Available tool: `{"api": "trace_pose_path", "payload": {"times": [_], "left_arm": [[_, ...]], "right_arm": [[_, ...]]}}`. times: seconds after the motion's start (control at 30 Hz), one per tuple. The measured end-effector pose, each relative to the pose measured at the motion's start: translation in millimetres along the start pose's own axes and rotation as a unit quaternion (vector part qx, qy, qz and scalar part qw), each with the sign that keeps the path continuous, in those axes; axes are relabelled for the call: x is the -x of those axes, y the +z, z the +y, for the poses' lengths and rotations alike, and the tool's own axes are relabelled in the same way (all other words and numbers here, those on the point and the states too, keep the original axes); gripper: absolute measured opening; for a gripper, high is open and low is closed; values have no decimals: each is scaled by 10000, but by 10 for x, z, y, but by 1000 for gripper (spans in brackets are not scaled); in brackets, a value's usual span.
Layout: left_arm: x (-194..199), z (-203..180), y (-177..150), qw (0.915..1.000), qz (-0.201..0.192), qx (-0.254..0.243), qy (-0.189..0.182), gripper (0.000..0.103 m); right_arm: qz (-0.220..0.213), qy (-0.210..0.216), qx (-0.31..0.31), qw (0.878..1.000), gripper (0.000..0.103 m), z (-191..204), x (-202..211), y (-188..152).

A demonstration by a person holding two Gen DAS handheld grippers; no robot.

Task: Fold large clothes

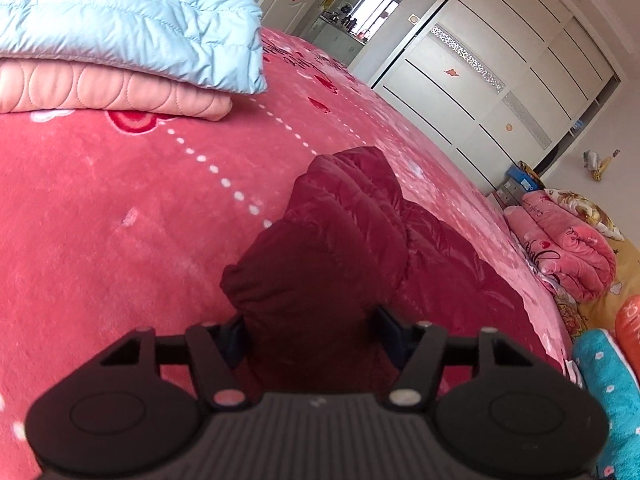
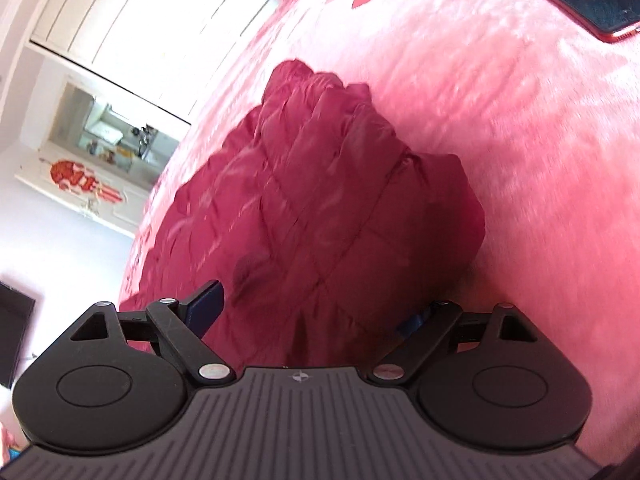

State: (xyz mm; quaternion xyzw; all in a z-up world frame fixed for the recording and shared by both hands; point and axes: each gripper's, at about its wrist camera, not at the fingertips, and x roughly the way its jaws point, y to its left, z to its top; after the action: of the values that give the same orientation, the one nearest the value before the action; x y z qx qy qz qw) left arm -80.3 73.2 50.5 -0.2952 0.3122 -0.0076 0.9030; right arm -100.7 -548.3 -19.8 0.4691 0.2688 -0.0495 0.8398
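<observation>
Left gripper (image 1: 310,322): nearest the lens at the bottom of the left wrist view; we see its two dark fingers set on either side of a thick bunch of the maroon down jacket (image 1: 340,248), so we judge it gripping that fabric, jaws fairly wide around the bulk.
Maroon down jacket: it runs from bottom centre up to the middle of the left wrist view, lying on the pink bedspread (image 1: 120,220); quilted, puffy, slightly glossy, with a gathered cuff-like end at centre left.
Folded stack: in the upper left of that view we see a pale blue quilted jacket (image 1: 140,24) resting on a peach quilted garment (image 1: 120,92), both squared off, so we judge those two done.
Bedspread: plush, fleecy, printed with hearts and dotted white lines.
Right gripper (image 2: 316,312): at the bottom of the right wrist view; its fingers stand wide, the maroon jacket filling the gap between them, and we cannot tell whether the pads actually pinch it.
Progress: we judge the maroon jacket only partly folded, still lumpy and heaped rather than flat; flattening, final folds and stacking remain.
Phone (image 2: 588,0): a red-edged, dark-screened slab lies flat on the bedspread, upper right of the right wrist view, well apart from the jacket.
</observation>
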Motion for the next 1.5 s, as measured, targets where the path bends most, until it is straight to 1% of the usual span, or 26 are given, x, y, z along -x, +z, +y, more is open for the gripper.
{"api": "trace_pose_path", "payload": {"times": [0.03, 0.07, 0.1, 0.13, 0.17, 0.2, 0.23, 0.3, 0.33, 0.43, 0.53, 0.67, 0.93, 1.13, 1.27, 1.33, 1.37, 1.43, 1.47, 1.5], "left_arm": [[4, -30, 2, 10000, -17, -56, 31, 50], [11, -66, 0, 9999, -36, -120, 59, 43], [28, -100, -11, 9997, -65, -208, 92, 38], [39, -138, -15, 9995, -85, -286, 132, 35], [54, -179, -23, 9991, -108, -368, 175, 31], [72, -218, -30, 9988, -129, -431, 212, 26], [91, -250, -35, 9984, -150, -482, 239, 25], [139, -294, -37, 9978, -195, -570, 262, 18], [165, -316, -44, 9975, -214, -619, 277, 17], [266, -371, -65, 9962, -256, -774, 319, 14], [386, -402, -98, 9947, -260, -941, 308, 13], [556, -422, -178, 9924, -160, -1185, 275, 13], [889, -362, -396, 9867, 233, -1604, 148, 13], [1100, -289, -530, 9823, 440, -1821, 89, 14], [1139, -229, -577, 9810, 532, -1860, 149, 18], [1178, -226, -582, 9802, 552, -1897, 170, 22], [1197, -225, -580, 9797, 560, -1917, 174, 24], [1262, -211, -585, 9791, 584, -1936, 204, 28], [1301, -205, -586, 9790, 588, -1944, 203, 29], [1340, -194, -586, 9786, 598, -1959, 215, 34]], "right_arm": [[-42, -16, 0, 10000, 101, -24, 30, -7], [-78, -22, -18, 10000, 99, -40, 33, 29], [-124, -13, -52, 9999, 92, -71, 50, 48], [-165, 1, -84, 9998, 83, -100, 71, 60], [-192, -12, -105, 9998, 76, -109, 81, 63], [-207, -30, -123, 9997, 66, -118, 102, 57], [-218, -21, -151, 9996, 60, -128, 131, 62], [-244, -37, -70, 9997, 50, -83, 173, 43], [-257, -73, 66, 9996, 46, -44, 186, 35], [-323, -135, 423, 9985, 38, 64, 293, 26], [-390, -203, 684, 9967, 34, 132, 433, 9], [-357, -298, 731, 9962, 33, 149, 569, 47], [-272, -535, 651, 9961, 33, 80, 906, -54], [-307, -690, 733, 9944, 33, 133, 989, -174], [-248, -888, 829, 9923, 35, 187, 952, -196], [-239, -1030, 876, 9905, 43, 200, 977, -204], [-243, -1109, 895, 9895, 45, 211, 968, -178], [-246, -1181, 915, 9885, 57, 198, 1001, -178], [-262, -1175, 904, 9886, 60, 195, 1023, -182], [-290, -1181, 896, 9885, 65, 193, 1034, -173]]}}
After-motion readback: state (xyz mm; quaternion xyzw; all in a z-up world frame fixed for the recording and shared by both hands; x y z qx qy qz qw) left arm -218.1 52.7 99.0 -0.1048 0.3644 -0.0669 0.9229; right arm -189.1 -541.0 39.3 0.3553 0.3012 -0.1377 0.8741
